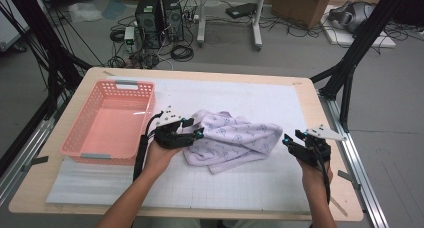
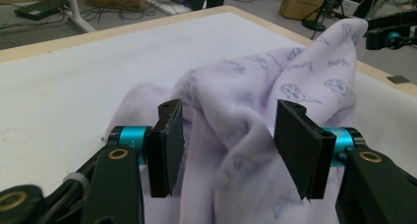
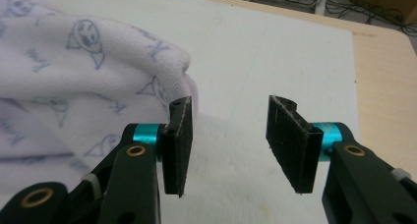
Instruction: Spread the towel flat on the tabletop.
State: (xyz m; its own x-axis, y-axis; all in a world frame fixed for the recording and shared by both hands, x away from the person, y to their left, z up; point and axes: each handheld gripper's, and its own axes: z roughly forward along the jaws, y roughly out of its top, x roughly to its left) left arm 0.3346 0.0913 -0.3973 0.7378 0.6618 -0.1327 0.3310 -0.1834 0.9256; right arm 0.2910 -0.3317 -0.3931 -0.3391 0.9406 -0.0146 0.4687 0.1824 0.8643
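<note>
Our left fingers (image 2: 169, 148) stand open around a fold of the lilac towel (image 1: 235, 138), mid-frame on the worktop (image 1: 280, 188); right fingers (image 3: 178, 145) open, empty beside its corner. We should close deep on cloth.

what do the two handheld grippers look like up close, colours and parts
Both the left gripper and right gripper are black, with flat rectangular black pads on teal metal collars and brass-coloured pivot rivets. Each carries a grey three-cornered plate on top and trails a black cable along the bare forearm; no sleeves show.
</note>
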